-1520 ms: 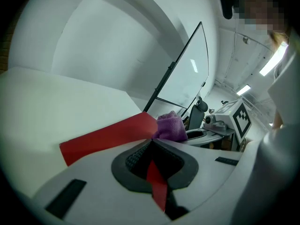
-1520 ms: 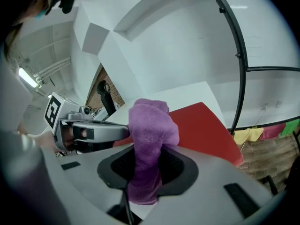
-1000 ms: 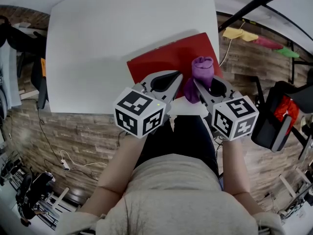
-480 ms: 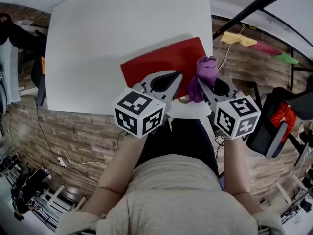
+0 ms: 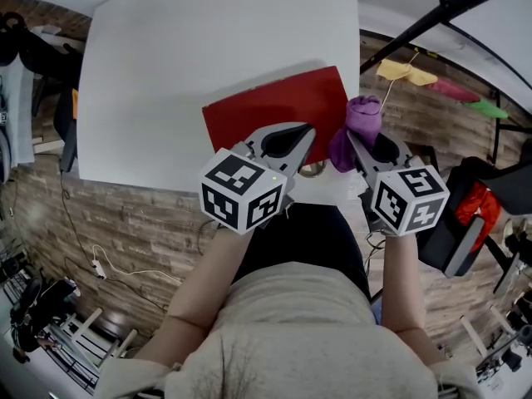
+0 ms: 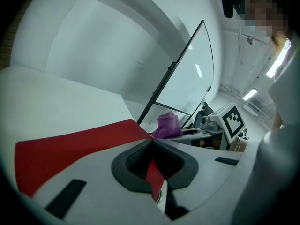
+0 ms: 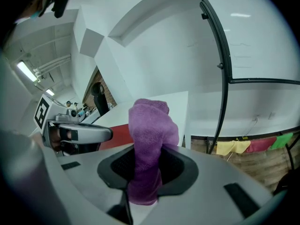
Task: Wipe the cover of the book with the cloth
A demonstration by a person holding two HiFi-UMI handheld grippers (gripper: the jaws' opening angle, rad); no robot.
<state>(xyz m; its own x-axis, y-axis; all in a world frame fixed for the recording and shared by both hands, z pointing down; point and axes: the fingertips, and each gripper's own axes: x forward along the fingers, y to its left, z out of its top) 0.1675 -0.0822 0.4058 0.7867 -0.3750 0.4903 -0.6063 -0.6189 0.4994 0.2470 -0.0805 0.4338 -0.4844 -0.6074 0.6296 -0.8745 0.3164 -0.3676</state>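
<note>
The white table (image 5: pixel 191 56) fills the upper part of the head view, and below its near edge I see a floor (image 5: pixel 125 214) with a brick-like pattern. The red book (image 5: pixel 274 106) lies flat on the table at the near right corner, its cover up, a little turned against the table edge.

My left gripper (image 5: pixel 306 131) reaches to the near edge of the book. In the left gripper view its jaws (image 6: pixel 151 142) are pressed together at the tips, with a thin strip of red between the pads, so it is clenched on the edge of the book (image 6: pixel 70 146).

My right gripper (image 5: pixel 359 144) is just beside the left one, at the right side of the book. Its jaws are closed around the purple cloth (image 7: pixel 150 125), which stands up out of them as a thick roll and hangs out a little below the pads. In the head view the cloth (image 5: pixel 362 119) is just beside the right edge of the book, near the corner of the table; if it touches the cover, I cannot tell
</note>
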